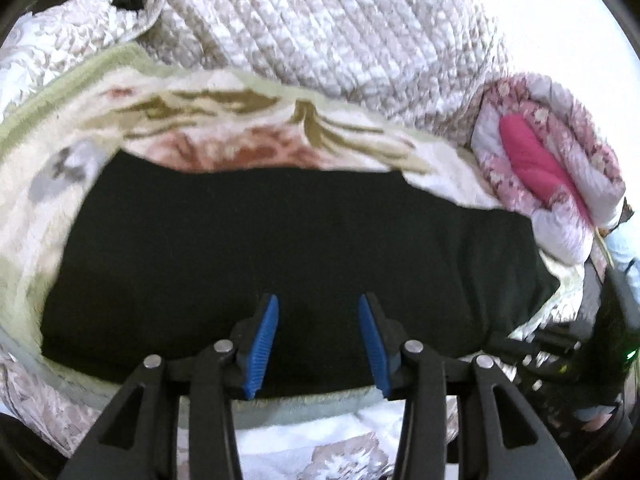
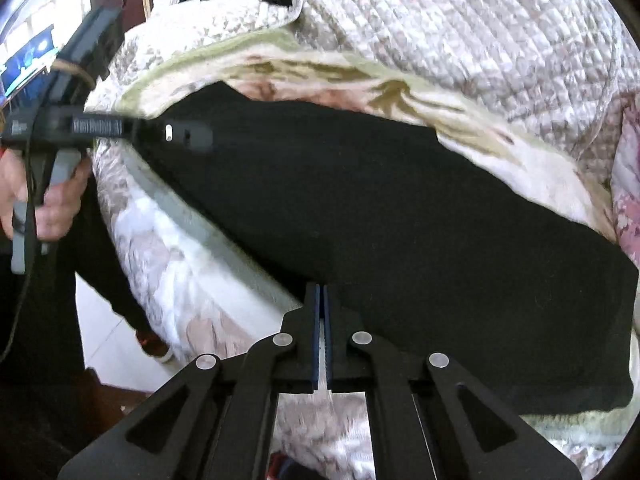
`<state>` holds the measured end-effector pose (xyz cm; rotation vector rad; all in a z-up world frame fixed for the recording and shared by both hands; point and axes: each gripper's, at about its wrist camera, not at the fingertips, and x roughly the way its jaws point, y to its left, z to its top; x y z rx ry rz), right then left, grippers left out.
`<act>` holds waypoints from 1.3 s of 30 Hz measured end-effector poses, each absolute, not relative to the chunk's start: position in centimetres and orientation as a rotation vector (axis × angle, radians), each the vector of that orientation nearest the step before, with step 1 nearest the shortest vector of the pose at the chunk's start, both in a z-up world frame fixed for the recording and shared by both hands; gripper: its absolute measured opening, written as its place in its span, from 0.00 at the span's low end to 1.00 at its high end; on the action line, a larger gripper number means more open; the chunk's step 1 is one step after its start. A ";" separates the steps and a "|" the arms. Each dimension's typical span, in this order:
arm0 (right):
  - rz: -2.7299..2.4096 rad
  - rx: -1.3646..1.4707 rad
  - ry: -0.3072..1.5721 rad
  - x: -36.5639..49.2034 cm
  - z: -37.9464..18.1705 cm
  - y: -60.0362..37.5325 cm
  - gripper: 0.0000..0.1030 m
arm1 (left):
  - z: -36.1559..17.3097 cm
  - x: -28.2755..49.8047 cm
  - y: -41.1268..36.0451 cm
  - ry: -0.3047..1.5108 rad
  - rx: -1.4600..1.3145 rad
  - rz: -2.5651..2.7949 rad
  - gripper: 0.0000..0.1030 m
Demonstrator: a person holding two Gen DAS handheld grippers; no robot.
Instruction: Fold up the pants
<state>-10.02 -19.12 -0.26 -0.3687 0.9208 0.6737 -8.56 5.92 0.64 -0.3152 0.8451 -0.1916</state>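
The black pants [image 1: 280, 248] lie spread flat on a floral towel [image 1: 224, 128], which sits on the quilted bedspread [image 1: 328, 28] of a bed. The left gripper [image 1: 318, 344] hovers over the pants' near edge, its blue pads [image 1: 264, 344] apart with only cloth beneath them. The right gripper [image 2: 322, 336] is at the same near edge, jaws closed together; whether fabric is pinched between them I cannot tell. A pink-lined floral quilt [image 1: 552, 168] is bundled beside the towel.
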 end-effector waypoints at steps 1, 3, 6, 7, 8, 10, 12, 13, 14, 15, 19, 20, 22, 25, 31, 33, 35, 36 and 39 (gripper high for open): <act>0.676 -0.358 0.943 -9.9 -0.6 -19.3 0.00 | 0.8 -8.3 5.8 0.840 -0.313 -0.193 0.44; 0.679 -0.318 0.980 -9.5 -0.9 -19.6 0.01 | 0.7 -7.6 5.2 0.853 -0.304 -0.197 0.44; 0.670 -0.220 0.948 -9.2 0.5 -20.6 0.08 | -0.5 -6.6 4.2 0.905 -0.246 -0.177 0.44; 0.653 -0.170 0.919 -9.0 1.0 -21.3 0.20 | -1.2 -6.4 3.9 0.938 -0.219 -0.154 0.44; 0.611 -0.115 0.894 -8.6 1.4 -22.3 0.32 | -1.7 -6.6 3.8 0.938 -0.202 -0.155 0.44; 0.474 -0.062 0.934 -7.1 0.8 -24.4 0.39 | -1.4 -7.2 3.4 0.921 -0.153 -0.151 0.44; 0.300 -0.023 1.011 -5.7 -0.5 -27.0 0.38 | -1.2 -7.4 3.6 0.918 -0.152 -0.143 0.44; 0.285 0.060 0.985 -5.6 -0.1 -28.6 0.38 | -1.0 -7.3 3.8 0.921 -0.161 -0.136 0.44; 0.204 0.121 0.949 -5.6 0.7 -30.3 0.39 | -0.9 -7.1 4.0 0.921 -0.169 -0.119 0.44; 0.116 0.132 0.912 -5.6 1.4 -31.5 0.39 | -0.7 -6.8 4.2 0.917 -0.175 -0.105 0.44; 0.053 0.179 0.861 -4.3 2.6 -33.7 0.39 | 0.4 -5.3 3.8 0.889 -0.169 -0.118 0.44; 0.043 0.171 0.853 -3.9 2.6 -33.7 0.39 | 0.7 -5.0 3.6 0.872 -0.158 -0.117 0.44; -0.062 0.227 0.874 -2.7 1.5 -35.7 0.35 | 0.7 -4.1 3.9 0.843 -0.139 -0.079 0.44; -0.102 0.370 0.863 -2.4 1.3 -38.1 0.26 | -0.9 -3.0 5.5 0.899 -0.154 0.009 0.44; -0.065 0.188 0.794 0.3 3.9 -35.1 0.27 | 0.1 -3.0 5.7 0.827 -0.141 0.017 0.44; -0.085 0.193 0.812 2.3 3.4 -35.8 0.27 | -0.1 -2.6 5.6 0.823 -0.122 0.031 0.44; -0.143 0.209 0.859 4.3 2.0 -37.1 0.27 | -1.4 -1.7 6.3 0.872 -0.132 0.072 0.46; -0.160 0.234 0.859 4.8 1.7 -37.9 0.27 | -2.2 -1.5 6.9 0.891 -0.158 0.076 0.48; -0.242 0.245 0.822 4.0 1.9 -39.1 0.27 | -1.8 -1.7 7.3 0.863 -0.163 0.089 0.49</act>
